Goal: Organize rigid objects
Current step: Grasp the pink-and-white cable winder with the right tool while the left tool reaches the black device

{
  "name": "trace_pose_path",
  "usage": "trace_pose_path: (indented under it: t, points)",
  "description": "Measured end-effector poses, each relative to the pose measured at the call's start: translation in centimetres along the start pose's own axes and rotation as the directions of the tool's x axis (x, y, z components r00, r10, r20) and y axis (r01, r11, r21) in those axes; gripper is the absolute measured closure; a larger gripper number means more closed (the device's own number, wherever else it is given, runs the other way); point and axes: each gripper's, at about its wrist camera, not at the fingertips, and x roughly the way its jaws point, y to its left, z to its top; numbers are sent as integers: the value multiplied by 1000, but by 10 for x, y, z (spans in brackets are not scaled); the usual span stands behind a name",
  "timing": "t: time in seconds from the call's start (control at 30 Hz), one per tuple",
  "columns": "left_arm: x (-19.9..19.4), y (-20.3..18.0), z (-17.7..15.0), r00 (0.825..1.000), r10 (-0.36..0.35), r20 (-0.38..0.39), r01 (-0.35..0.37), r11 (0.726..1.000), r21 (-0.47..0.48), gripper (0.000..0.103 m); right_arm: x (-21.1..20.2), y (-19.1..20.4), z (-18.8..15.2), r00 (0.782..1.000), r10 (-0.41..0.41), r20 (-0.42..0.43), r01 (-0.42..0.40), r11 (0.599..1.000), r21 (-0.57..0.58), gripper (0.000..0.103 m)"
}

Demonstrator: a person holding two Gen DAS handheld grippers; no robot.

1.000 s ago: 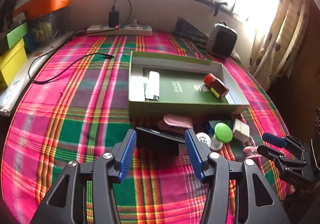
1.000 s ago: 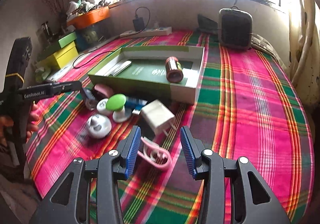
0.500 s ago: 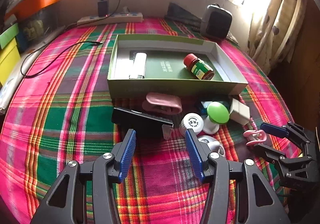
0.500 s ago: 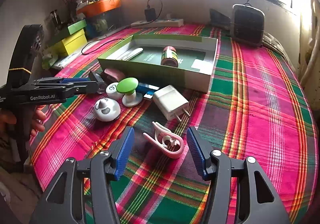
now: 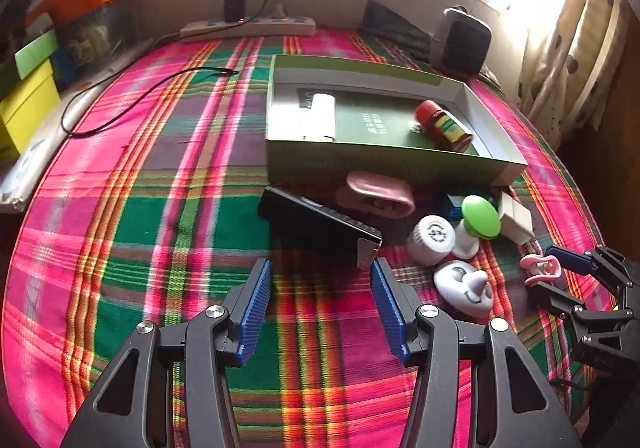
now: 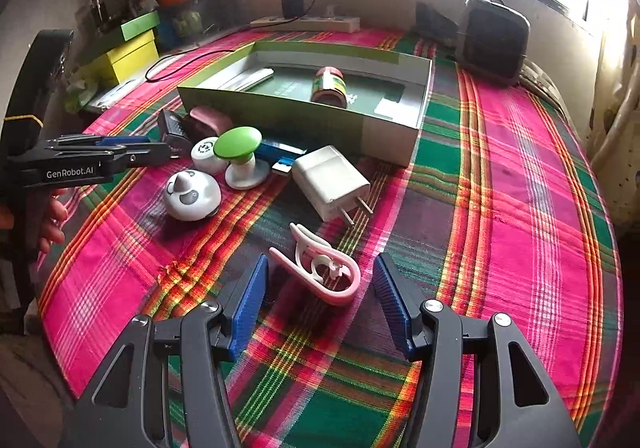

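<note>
Surface under pink-green plaid cloth (image 6: 500, 208). Shallow green cardboard box (image 6: 304, 116) lies well beyond the fingers. Right gripper (image 6: 320, 300) fingers have just opened wide, holding nothing; pink-white plastic clip (image 6: 320, 268) lies between the tips, long axis slanted across the gap. Left gripper (image 5: 320, 304) fingers also wide, empty, black rectangular device (image 5: 316, 220) just ahead. Right hand nearer the clip.

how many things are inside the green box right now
2: a red-capped jar lying on its side near the middle of the green box, and a white stick-like item along its left side.
</note>
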Motion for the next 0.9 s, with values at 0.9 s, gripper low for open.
trace_pose_path:
  t: [0.9]
  points:
    - [-18, 51, -11, 999, 18, 29, -16, 996, -91, 53, -5, 16, -8, 999, -38, 5, 38, 999, 15, 80]
